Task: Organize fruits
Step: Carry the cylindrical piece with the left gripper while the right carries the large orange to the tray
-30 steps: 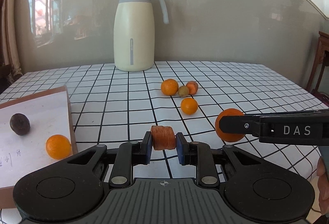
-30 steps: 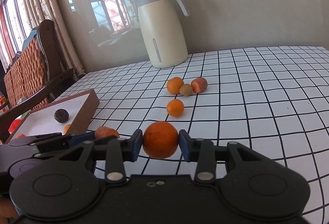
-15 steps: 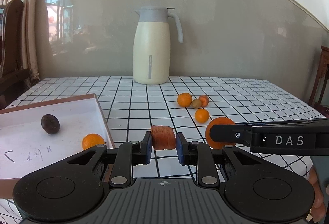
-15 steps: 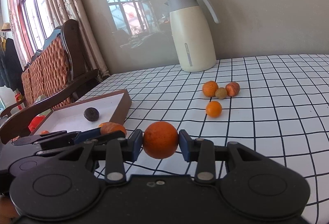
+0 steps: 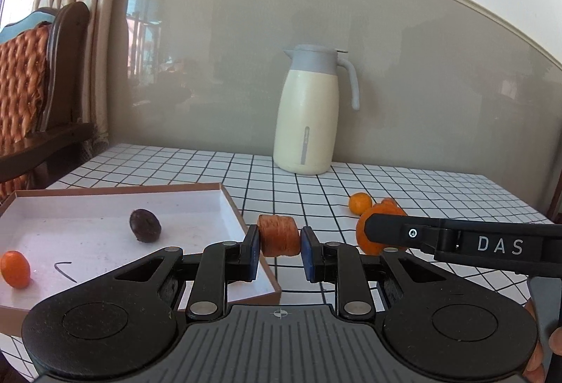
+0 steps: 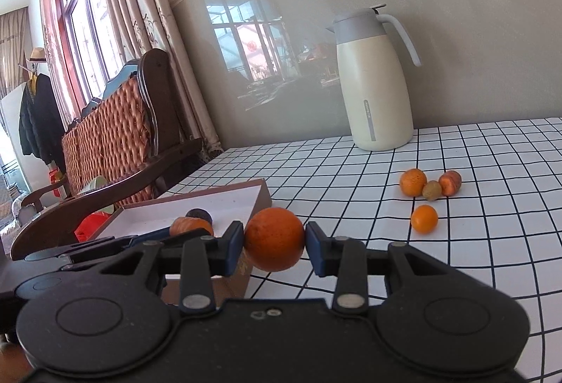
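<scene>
My left gripper [image 5: 280,253] is shut on a ridged orange-brown fruit [image 5: 280,235], held above the near right corner of a white-lined brown box [image 5: 228,197]. A dark round fruit [image 5: 145,225] and a small orange [image 5: 14,269] lie in the box. My right gripper [image 6: 274,248] is shut on a large orange [image 6: 274,230], just right of the box [image 6: 261,195]. Its finger and the large orange [image 5: 365,239] show side-on in the left wrist view. On the checked cloth lie an orange [image 6: 413,182], a brownish-green fruit [image 6: 431,190], a reddish fruit [image 6: 450,183] and a small orange [image 6: 424,218].
A cream jug with a grey lid [image 6: 374,91] stands at the back of the table by the wall. A dark wooden chair with a woven back [image 6: 112,137] stands close to the table's left side, behind the box. The checked tablecloth [image 6: 491,242] stretches to the right.
Both grippers have moved left with their fruits. The box has come from the far left to just in front of the left gripper, and the loose fruits have slid right in both views.
</scene>
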Demonstrator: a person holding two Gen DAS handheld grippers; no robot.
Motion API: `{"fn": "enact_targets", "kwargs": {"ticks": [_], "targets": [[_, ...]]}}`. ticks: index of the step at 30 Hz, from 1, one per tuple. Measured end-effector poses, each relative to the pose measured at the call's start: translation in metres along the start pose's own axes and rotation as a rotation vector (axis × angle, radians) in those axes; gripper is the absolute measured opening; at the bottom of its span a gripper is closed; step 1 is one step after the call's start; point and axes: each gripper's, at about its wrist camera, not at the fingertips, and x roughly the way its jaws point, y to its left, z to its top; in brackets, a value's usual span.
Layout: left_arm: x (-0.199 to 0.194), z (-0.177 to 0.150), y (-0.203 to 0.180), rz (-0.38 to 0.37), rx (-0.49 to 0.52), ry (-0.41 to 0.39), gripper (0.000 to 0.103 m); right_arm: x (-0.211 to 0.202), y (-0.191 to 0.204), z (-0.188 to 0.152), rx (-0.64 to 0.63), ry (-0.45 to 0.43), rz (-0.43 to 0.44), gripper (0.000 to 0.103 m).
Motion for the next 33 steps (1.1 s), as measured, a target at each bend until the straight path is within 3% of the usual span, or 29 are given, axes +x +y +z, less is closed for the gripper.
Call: {"fn": "enact_targets", "kwargs": {"ticks": [12, 33], "targets": [[-0.011, 0.0, 0.05, 0.122, -0.087, -0.039, 0.025, 0.024, 0.033, 0.004, -0.03, -0.05, 0.052, 0.03], [-0.015, -0.008, 0.105, 0.288, -0.159, -0.057, 0.025, 0.051, 0.071, -0.003, -0.074, -0.058, 0.091, 0.03]]}}
